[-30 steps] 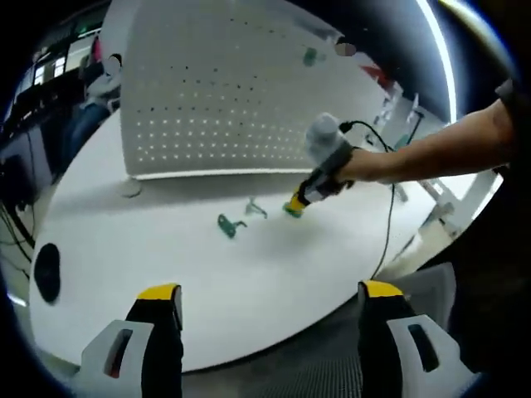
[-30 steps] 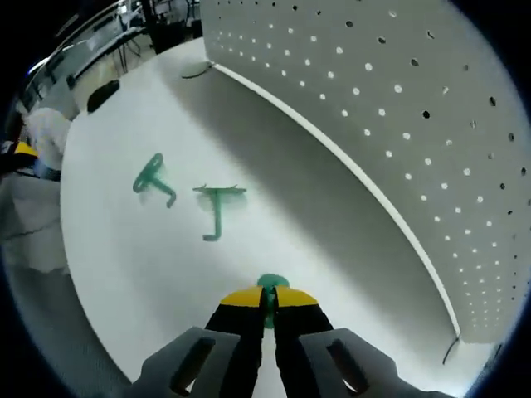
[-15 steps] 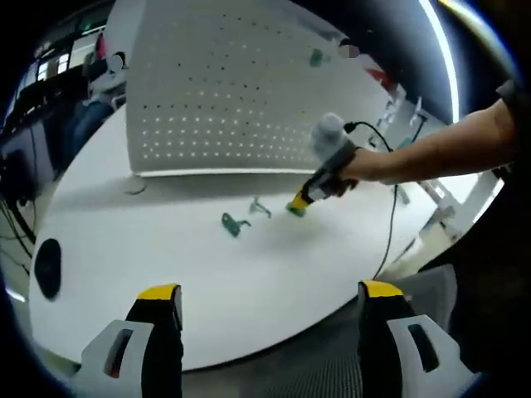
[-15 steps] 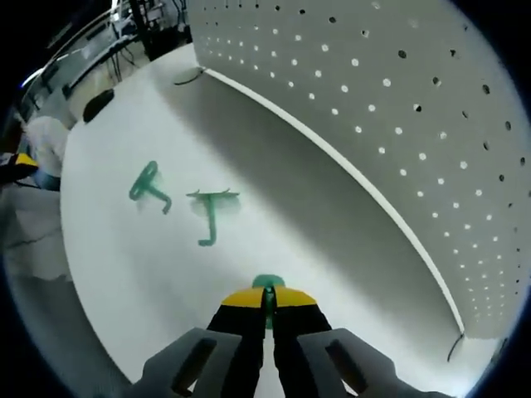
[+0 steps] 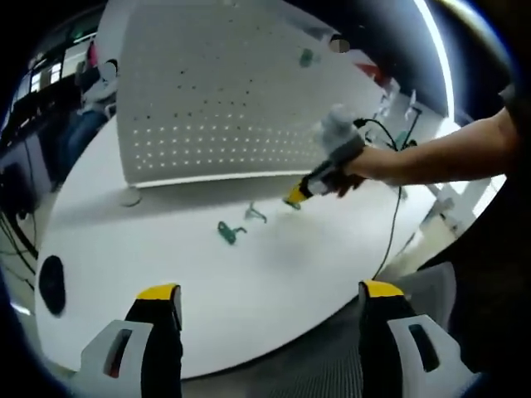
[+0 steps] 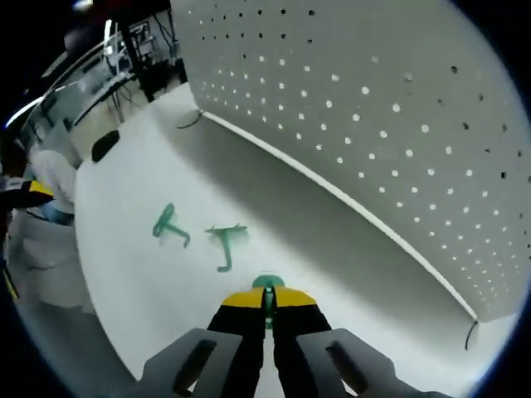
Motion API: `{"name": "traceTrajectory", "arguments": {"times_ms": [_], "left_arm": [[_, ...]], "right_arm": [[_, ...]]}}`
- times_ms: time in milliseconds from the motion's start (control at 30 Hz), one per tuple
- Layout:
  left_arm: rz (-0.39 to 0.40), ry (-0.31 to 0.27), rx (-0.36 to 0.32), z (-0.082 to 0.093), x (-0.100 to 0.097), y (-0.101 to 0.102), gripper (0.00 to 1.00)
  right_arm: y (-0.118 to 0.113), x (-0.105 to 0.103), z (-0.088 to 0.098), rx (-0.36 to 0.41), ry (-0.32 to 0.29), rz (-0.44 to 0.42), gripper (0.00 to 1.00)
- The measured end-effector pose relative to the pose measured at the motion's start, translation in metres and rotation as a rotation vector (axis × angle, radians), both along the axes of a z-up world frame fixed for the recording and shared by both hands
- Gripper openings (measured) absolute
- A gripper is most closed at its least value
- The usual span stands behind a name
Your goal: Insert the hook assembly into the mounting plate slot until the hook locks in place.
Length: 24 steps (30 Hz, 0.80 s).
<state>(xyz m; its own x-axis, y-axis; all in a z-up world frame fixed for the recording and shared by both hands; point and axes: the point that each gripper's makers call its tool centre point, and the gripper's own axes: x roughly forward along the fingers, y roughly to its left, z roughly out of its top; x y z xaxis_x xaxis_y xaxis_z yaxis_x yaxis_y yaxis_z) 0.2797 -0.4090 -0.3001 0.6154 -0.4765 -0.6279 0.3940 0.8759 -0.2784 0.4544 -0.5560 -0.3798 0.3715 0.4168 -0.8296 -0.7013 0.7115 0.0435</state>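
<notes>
Left gripper view: riding low behind its own spread jaws, hanging back off the near edge of the table (image 5: 249, 290), facing across it toward the upright pegboard (image 5: 224, 91). It is taking in the whole tabletop from well apart, with the right gripper (image 5: 294, 197) coming in from the right.

Right gripper view: sitting close above the table (image 6: 141, 282), looking forward along its closed jaws and slantwise along the foot of the pegboard (image 6: 373, 124), which is looming near.

Shared: both are catching the pegboard, the white tabletop and two green hooks (image 5: 226, 232) (image 6: 170, 225) lying near each other.
</notes>
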Motion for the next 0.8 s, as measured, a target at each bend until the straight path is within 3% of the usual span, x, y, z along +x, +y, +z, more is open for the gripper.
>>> {"name": "traceTrajectory", "arguments": {"times_ms": [267, 567, 800], "left_arm": [[-0.038, -0.037, 0.041, 0.015, 0.009, 0.0, 0.9], [-0.064, -0.062, 0.068, 0.027, 0.014, 0.001, 0.89], [-0.059, -0.076, 0.07, 0.034, 0.021, 0.001, 0.92]], "right_arm": [[0.003, -0.005, 0.047, 0.143, -0.095, -0.052, 0.0], [0.003, -0.017, 0.082, 0.25, -0.158, -0.093, 0.0], [0.02, -0.04, 0.122, 0.413, -0.207, -0.144, 0.0]]}}
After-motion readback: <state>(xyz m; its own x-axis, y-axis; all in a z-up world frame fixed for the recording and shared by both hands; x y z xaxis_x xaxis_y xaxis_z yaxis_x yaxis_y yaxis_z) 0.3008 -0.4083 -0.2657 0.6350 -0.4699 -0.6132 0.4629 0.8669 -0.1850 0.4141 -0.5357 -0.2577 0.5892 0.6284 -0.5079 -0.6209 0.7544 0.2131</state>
